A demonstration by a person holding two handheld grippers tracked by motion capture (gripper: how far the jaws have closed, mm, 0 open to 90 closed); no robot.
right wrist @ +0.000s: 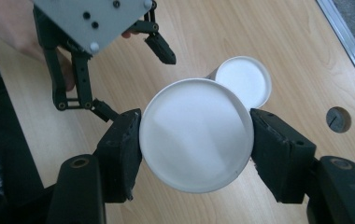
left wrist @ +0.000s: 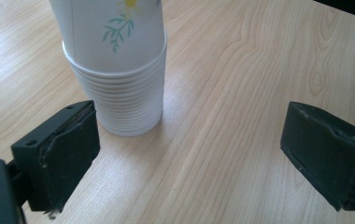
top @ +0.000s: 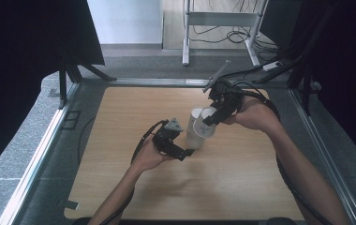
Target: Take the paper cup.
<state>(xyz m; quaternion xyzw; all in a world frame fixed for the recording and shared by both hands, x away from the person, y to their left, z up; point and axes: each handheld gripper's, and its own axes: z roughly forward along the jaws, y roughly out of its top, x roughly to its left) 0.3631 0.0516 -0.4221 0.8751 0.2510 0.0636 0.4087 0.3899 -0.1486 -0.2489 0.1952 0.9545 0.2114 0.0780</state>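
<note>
Paper cup [right wrist: 196,140] sits pinched between the jaws of my right gripper [right wrist: 196,140], lifted above the stack of cups [left wrist: 119,88] on the table [left wrist: 241,116], while my left gripper [left wrist: 187,158], jaws spread and holding nothing, waits near the base, I think to steady it.

Cup stack [top: 195,136] stood mid-desk [top: 134,112]; lifted cup [top: 207,117] above, slightly right. Left hand-held gripper [top: 189,152] at the stack's base, near side.

Cup stack [left wrist: 119,70] top cut by frame edge (left gripper view); flower print partly cropped.
</note>
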